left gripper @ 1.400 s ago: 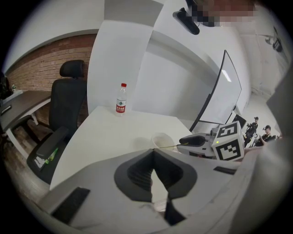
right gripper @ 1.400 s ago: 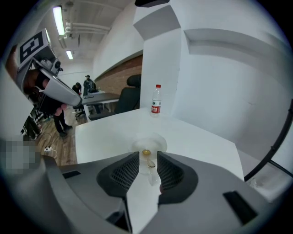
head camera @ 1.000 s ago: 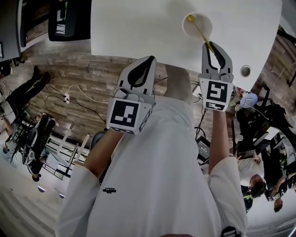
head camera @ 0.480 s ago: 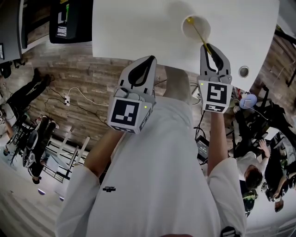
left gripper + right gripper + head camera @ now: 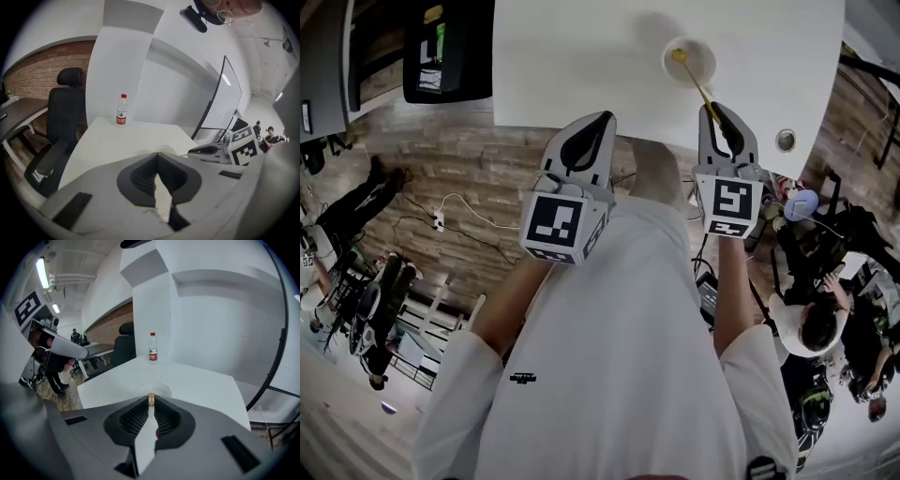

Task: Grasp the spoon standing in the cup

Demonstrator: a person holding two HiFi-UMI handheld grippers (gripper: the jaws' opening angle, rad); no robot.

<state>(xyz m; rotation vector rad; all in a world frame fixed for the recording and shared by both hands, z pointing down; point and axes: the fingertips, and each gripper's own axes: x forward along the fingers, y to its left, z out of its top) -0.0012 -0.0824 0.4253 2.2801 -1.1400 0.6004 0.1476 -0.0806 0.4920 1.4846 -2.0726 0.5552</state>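
Note:
A pale cup [image 5: 703, 58] stands on the white table [image 5: 581, 47] near its front edge, with a yellow spoon [image 5: 694, 77] leaning out of it toward me. My right gripper [image 5: 719, 110] reaches over the table edge, and its jaw tips are pinched on the spoon's handle end. In the right gripper view the handle tip [image 5: 151, 399] shows between the closed tips, with the cup [image 5: 161, 389] just beyond. My left gripper [image 5: 598, 119] hangs at the table edge left of the cup, shut and empty. Its own view shows the tips [image 5: 157, 153] meeting.
A water bottle [image 5: 153, 348] with a red label stands at the far end of the table, also seen as the bottle [image 5: 121, 110] from the left. A black office chair [image 5: 65, 117] stands at the table's left side. People stand on the wooden floor [image 5: 441, 159] around.
In the head view the cup and my right gripper have drifted slightly left together, with the grip on the spoon handle unchanged. The left gripper has stayed where it was.

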